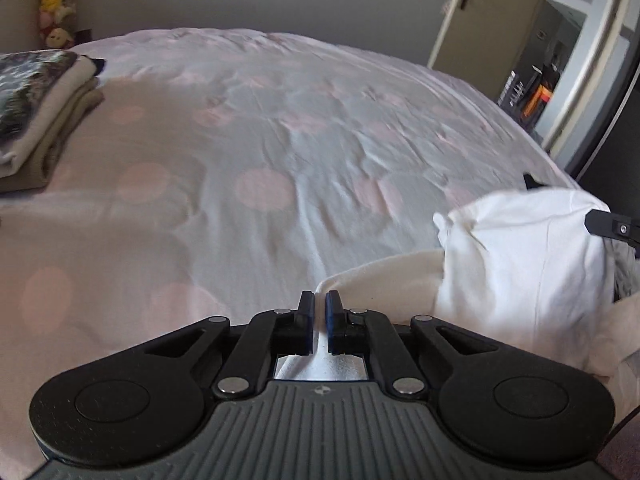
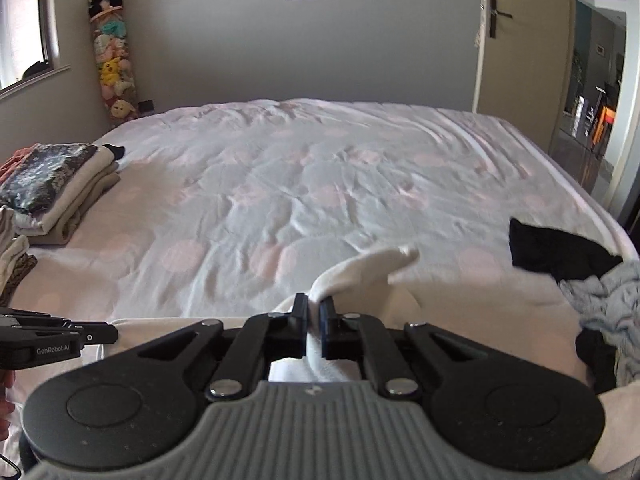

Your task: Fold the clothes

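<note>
The white garment hangs at the near edge of the bed, raised between both tools. The left gripper pinches one bunched edge; the right gripper pinches another. To proceed well, I judge both should draw apart evenly, keeping the cloth taut, clear of the folded pile and the unsorted heap.

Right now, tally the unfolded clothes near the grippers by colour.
White cotton garment, pinched by both grippers: 1
Black crumpled garment: 1
Grey knitted garment: 1
Total: 3
</note>
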Demonstrator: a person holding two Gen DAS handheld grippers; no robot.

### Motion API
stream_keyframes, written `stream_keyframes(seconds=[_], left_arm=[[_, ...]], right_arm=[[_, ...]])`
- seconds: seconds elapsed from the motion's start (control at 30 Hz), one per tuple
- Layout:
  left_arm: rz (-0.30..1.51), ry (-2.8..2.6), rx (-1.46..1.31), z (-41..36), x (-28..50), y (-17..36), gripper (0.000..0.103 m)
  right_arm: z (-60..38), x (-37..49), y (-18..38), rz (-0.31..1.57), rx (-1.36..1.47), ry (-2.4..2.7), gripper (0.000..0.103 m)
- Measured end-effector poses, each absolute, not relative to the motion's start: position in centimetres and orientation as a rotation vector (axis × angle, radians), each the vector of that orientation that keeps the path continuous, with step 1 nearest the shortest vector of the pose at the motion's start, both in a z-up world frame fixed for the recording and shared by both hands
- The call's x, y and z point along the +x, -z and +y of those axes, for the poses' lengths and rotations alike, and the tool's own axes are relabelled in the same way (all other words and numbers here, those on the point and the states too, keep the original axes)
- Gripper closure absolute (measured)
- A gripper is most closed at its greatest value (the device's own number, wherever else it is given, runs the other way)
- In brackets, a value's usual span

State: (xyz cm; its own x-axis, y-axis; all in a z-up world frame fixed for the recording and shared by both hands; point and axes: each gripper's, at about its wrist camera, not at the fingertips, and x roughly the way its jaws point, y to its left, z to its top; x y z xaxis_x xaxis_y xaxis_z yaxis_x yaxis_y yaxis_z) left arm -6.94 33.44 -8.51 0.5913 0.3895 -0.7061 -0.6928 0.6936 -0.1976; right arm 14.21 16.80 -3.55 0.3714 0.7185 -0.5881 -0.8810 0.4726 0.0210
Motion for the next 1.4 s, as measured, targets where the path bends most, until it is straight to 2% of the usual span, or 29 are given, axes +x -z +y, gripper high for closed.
stream_keyframes(seconds=[0.37, 0.57, 0.77, 1.03, 1.27, 1.37, 1.4], left_arm=[[0.32, -1.032, -0.439, 39.1, -22.4, -3.5, 0.099], [0.271, -1.163, -0.399, 40.1, -26.9, -5.1, 0.099], [0.384, -1.212, -0.441, 41.8, -28.5, -1.2, 0.099], [0.575, -1.252, -0.445, 42.1, -28.9, 4.7, 0.099], [0.724, -1.218, -0.44, 42.5, -28.1, 7.5, 0.099], [0.754, -1.151, -0.422, 42.0, -26.7, 7.6, 0.096], [0.763, -1.127, -0.416, 41.9, -26.2, 7.5, 0.09]], right_arm=[[23.6, 2.0, -5.7, 0.345, -0.35, -1.367, 0.096], [24.8, -0.1, -8.1, 0.284, -0.332, -1.403, 0.096], [24.0, 5.5, -3.5, 0.409, -0.41, -1.194, 0.096], [16.8, 15.9, 5.7, 0.646, -0.439, -0.82, 0.097], [13.7, 19.6, 12.0, 0.839, -0.448, -0.73, 0.096], [13.7, 19.4, 12.9, 0.88, -0.449, -0.77, 0.094], [13.8, 19.2, 12.8, 0.879, -0.451, -0.783, 0.093]])
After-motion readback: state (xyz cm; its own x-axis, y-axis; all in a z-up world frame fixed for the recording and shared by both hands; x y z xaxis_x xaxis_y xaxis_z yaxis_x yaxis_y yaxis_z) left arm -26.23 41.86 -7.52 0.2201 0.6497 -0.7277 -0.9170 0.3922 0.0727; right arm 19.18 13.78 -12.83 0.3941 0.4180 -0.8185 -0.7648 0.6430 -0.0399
